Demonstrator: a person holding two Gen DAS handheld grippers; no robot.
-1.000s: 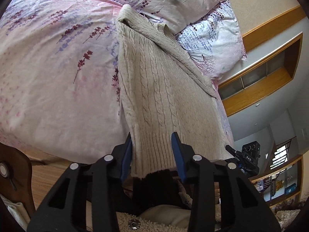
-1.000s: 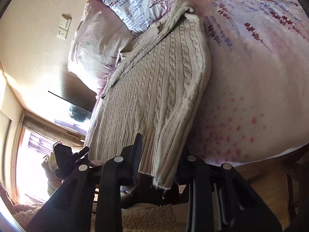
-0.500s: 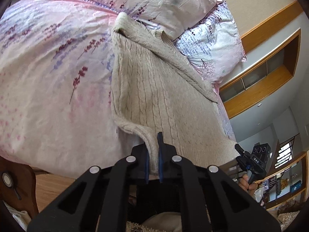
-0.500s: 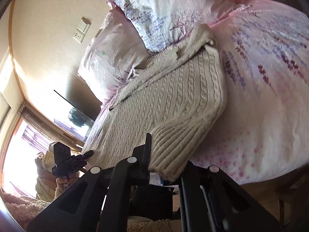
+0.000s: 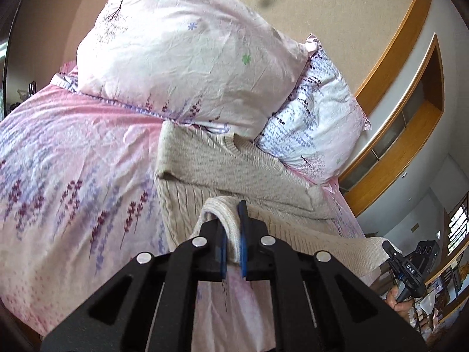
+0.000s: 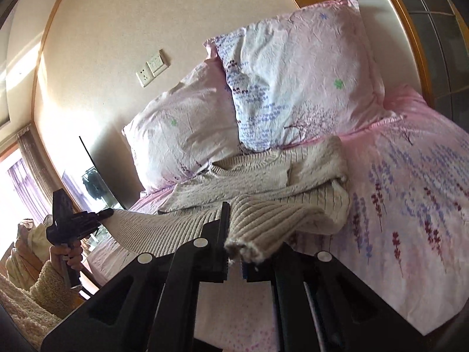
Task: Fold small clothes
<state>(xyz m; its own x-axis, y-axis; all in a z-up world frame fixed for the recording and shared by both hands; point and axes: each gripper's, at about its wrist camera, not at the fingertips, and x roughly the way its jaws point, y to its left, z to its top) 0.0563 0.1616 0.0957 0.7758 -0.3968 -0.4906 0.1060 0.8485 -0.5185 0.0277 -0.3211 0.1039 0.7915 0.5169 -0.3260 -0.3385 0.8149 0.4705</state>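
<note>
A beige cable-knit sweater (image 5: 205, 170) lies on the pink floral bed, collar towards the pillows; it also shows in the right wrist view (image 6: 249, 182). My left gripper (image 5: 233, 234) is shut on the ribbed hem at one bottom corner and holds it lifted above the sweater's body. My right gripper (image 6: 233, 243) is shut on the ribbed hem at the other corner, also lifted. The hem stretches between both grippers and hangs over the lower body. The right gripper shows far right in the left wrist view (image 5: 407, 267); the left gripper shows far left in the right wrist view (image 6: 76, 220).
Two floral pillows (image 5: 187, 58) (image 6: 293, 67) lean against the beige wall behind the sweater. The pink bedsheet (image 5: 58, 176) spreads to the side. A wooden headboard frame (image 5: 395, 67) and wall sockets (image 6: 152, 67) are behind. A window (image 6: 17, 176) glows at left.
Both grippers closed on the sweater's bottom hem, then lifted it and carried it forward towards the collar, so the lower part now folds over the body.
</note>
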